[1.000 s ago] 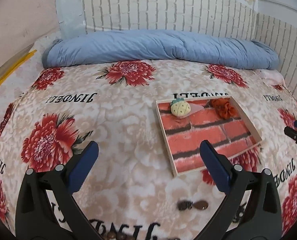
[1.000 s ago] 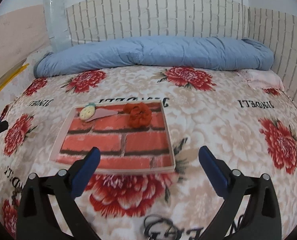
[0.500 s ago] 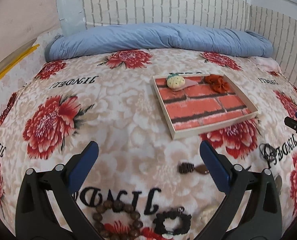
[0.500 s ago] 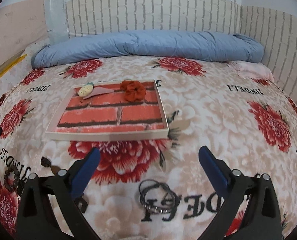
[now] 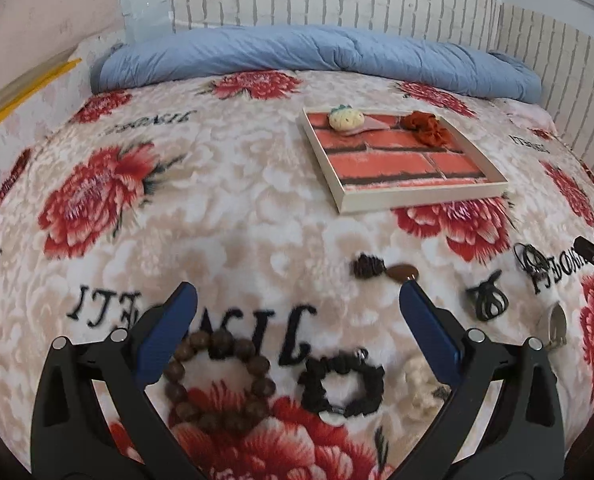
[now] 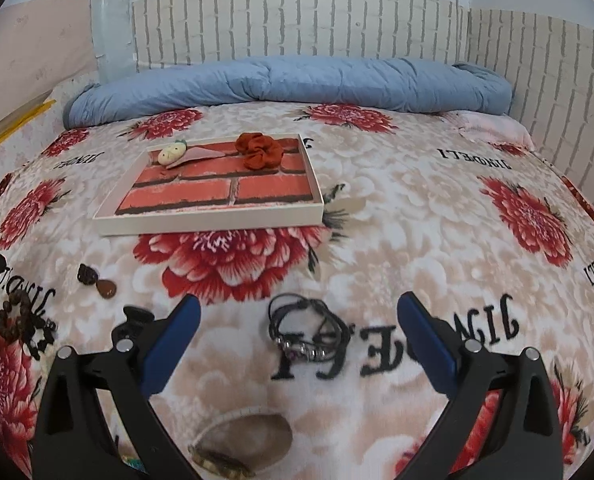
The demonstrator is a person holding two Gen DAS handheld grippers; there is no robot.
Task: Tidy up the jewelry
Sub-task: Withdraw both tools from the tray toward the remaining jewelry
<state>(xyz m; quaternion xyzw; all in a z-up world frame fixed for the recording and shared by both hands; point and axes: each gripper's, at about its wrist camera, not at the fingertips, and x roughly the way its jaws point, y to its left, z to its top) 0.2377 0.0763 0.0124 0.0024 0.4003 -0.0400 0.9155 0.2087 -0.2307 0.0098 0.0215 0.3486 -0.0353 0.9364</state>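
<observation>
A brick-print tray lies on the flowered bedspread and holds a pineapple clip and a red scrunchie. My left gripper is open and empty above a brown bead bracelet and a black scrunchie. A small white piece lies beside them. My right gripper is open and empty over a black cord bracelet. A brown clip lies between tray and grippers.
A blue rolled duvet lies at the bed's head against a brick-pattern wall. A black hair tie and a clip lie at the right. A beige oval piece lies near the right gripper's base.
Both grippers have pulled back from the tray and lowered, so the loose jewelry on the near bedspread has come into view. Both stay open.
</observation>
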